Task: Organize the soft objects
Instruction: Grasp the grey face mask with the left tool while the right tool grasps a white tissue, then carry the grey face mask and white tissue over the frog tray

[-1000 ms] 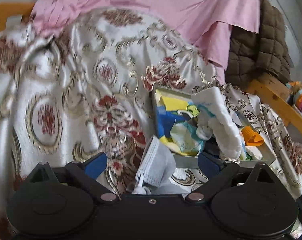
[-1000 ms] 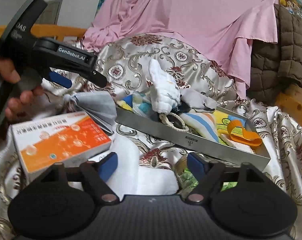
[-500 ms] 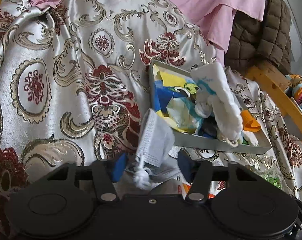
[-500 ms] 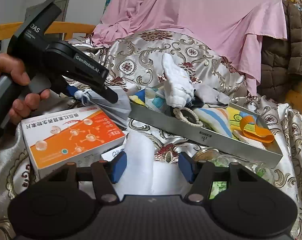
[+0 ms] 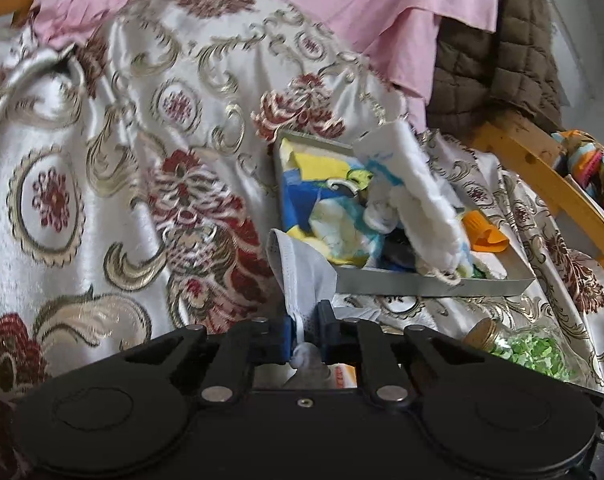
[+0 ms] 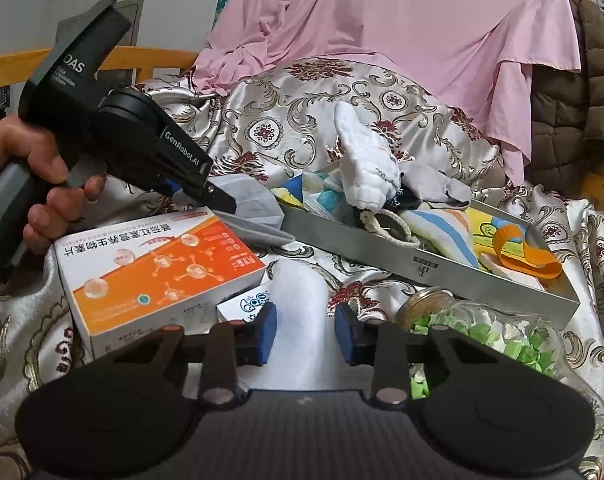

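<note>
Left claw (image 5: 303,326) has just closed, pinching the grey mask (image 5: 302,276) beside the tray (image 5: 429,284); right claw (image 6: 305,330) narrowing around a white pack (image 6: 298,292), pads apart.

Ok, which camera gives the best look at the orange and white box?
The right wrist view. The orange and white box lies there in full, top face and printed text showing, beside the grey tray. The left wrist view shows only an orange sliver behind the left tongs, shut on a face mask.
</note>
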### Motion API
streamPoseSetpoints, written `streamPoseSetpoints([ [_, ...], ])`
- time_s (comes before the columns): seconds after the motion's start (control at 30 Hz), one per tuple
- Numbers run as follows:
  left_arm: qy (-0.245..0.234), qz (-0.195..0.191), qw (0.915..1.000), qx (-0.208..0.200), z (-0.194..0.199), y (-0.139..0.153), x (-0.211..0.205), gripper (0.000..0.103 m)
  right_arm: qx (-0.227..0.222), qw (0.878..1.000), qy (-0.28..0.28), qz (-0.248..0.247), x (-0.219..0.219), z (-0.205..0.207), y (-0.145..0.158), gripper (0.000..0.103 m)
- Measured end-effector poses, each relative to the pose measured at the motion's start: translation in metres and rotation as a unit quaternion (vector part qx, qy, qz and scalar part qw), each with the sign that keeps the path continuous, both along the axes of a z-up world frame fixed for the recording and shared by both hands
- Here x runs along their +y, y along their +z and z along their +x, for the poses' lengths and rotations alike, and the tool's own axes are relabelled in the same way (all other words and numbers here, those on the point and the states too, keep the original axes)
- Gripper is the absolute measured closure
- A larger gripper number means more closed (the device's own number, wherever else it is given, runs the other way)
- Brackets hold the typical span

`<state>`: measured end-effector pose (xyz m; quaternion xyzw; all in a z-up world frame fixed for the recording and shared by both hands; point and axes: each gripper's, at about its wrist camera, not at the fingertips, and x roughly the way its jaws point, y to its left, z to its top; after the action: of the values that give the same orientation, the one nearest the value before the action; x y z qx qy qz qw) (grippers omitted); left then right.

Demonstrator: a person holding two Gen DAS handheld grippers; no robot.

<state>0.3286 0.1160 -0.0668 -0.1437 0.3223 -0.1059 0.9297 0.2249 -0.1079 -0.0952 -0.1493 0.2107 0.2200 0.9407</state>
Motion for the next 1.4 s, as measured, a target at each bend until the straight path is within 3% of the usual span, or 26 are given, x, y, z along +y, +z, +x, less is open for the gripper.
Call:
streamPoseSetpoints([
  [0.27,-0.029,0.026,0.9985,-0.038,-0.012,0.018,-0.019,0.092,0.004,1.000,0.001,0.004,0.000,0.001,-0.001,0.067],
  [0.53,-0.067,0.035,0.9961,-0.045,-0.025,0.021,-0.041,0.092,0.006,1.000,-0.008,0.012,-0.001,-0.001,0.000,0.087],
  [0.73,-0.081,0.050,0.9942,-0.050,-0.036,0.023,-0.053,0.092,0.001,1.000,-0.015,0.018,-0.005,-0.002,0.004,0.094],
  [1.2,-0.058,0.048,0.9929,-0.092,-0.082,0.060,-0.069,0.092,-0.057,0.996,-0.036,0.056,-0.022,-0.018,0.041,0.097],
  [1.4,-0.024,0.074,0.9887,-0.128,-0.120,0.076,-0.084,0.092,-0.083,0.992,-0.040,0.087,-0.039,-0.031,0.068,0.097],
])
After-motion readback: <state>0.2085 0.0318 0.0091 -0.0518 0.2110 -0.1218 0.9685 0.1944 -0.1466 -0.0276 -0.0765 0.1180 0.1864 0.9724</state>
